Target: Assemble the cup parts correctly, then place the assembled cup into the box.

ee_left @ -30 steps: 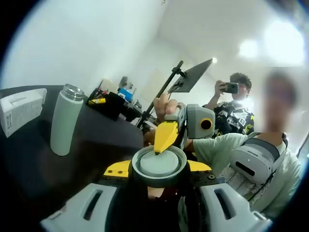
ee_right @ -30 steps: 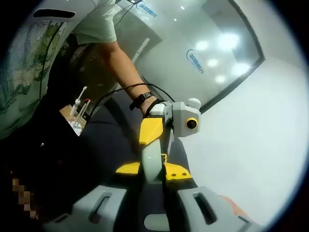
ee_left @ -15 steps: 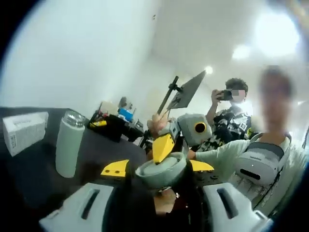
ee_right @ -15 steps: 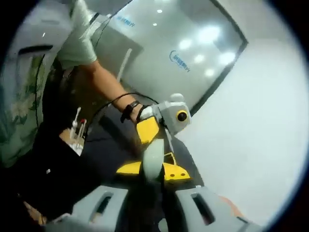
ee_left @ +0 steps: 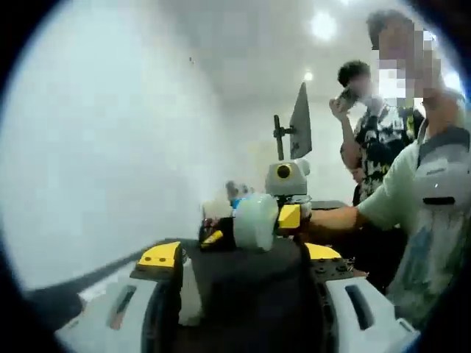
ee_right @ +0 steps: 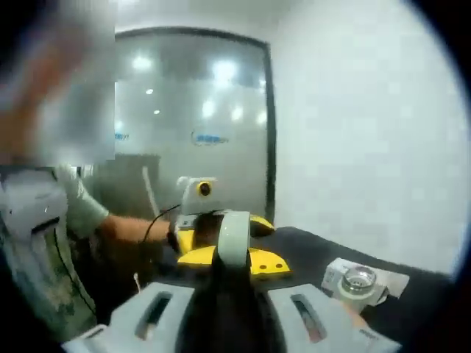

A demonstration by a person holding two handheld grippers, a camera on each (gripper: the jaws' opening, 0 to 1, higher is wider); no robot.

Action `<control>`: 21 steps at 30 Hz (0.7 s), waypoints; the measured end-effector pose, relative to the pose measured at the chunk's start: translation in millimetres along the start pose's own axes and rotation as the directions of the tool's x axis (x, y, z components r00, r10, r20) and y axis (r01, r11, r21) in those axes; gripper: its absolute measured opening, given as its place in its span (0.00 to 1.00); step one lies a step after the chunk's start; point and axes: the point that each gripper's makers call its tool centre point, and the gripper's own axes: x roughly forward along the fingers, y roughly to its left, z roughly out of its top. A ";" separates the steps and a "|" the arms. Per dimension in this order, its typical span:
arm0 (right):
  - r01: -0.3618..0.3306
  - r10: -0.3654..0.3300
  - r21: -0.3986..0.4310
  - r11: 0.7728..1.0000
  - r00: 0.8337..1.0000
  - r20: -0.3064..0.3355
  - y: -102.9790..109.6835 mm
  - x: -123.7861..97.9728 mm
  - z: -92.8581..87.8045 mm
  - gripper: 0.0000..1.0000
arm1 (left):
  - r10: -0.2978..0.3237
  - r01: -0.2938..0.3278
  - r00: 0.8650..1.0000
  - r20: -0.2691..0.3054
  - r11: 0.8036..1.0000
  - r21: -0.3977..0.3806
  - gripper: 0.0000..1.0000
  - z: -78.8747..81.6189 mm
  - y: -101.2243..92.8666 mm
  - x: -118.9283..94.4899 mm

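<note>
A pale green cup lid [ee_left: 254,220] with a dark rim hangs in the air just past the tips of my left gripper [ee_left: 243,254]. That gripper's yellow-tipped jaws stand wider than the lid, so it is open. My right gripper [ee_left: 250,226] comes in from beyond and clamps the lid between its yellow pads. In the right gripper view the lid [ee_right: 234,239] shows edge-on, with my right gripper [ee_right: 232,257] shut on it and the left gripper [ee_right: 224,229] facing it. The green cup body [ee_right: 359,281], steel mouth showing, stands on the black table [ee_right: 309,246].
A white box [ee_right: 386,279] lies behind the cup body at the right. A person's forearm [ee_left: 342,217] reaches in to hold the right gripper. Another person stands behind with a phone [ee_left: 346,95], near a monitor on a stand [ee_left: 302,121]. A glass wall [ee_right: 206,125] lies beyond.
Both views have swung round with the hands. The lid now shows side-on in the left gripper view instead of face-on, and the left jaws have spread wider than the lid.
</note>
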 end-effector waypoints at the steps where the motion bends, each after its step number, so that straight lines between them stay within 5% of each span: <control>1: 0.014 -0.015 0.045 0.999 1.000 0.012 -2.6 -0.2 1.9 0.12 | 0.010 -0.009 1.000 -0.024 0.999 0.041 0.66 -1.1 -1.1 1.1; 4: -0.010 0.001 0.167 0.986 0.999 0.051 -1.7 -0.2 8.5 0.12 | 0.072 -0.070 0.997 -0.014 0.989 0.130 0.69 5.5 8.0 7.0; 9: 0.000 -0.030 0.365 0.931 0.997 0.077 -3.6 3.1 15.0 0.12 | 0.088 -0.098 0.993 0.076 0.986 0.133 0.63 23.3 15.3 9.7; 13: -0.016 -0.045 0.538 0.843 0.994 0.099 -4.7 5.7 16.9 0.12 | 0.148 -0.164 0.985 0.086 0.958 0.235 0.64 31.3 24.9 10.4; 16: -0.029 -0.049 0.607 0.794 0.993 0.111 -4.6 6.8 18.8 0.12 | 0.136 -0.157 0.985 0.103 0.959 0.237 0.70 35.8 16.0 15.5; 18: -0.019 -0.056 0.606 0.795 0.993 0.105 -2.3 8.2 16.4 0.12 | 0.138 -0.162 0.984 0.111 0.958 0.237 0.72 37.7 14.0 16.6; 21: -0.016 -0.056 0.695 0.719 0.995 0.081 -2.5 10.8 10.6 0.12 | 0.158 -0.179 0.983 0.094 0.939 0.295 0.65 35.7 13.6 16.8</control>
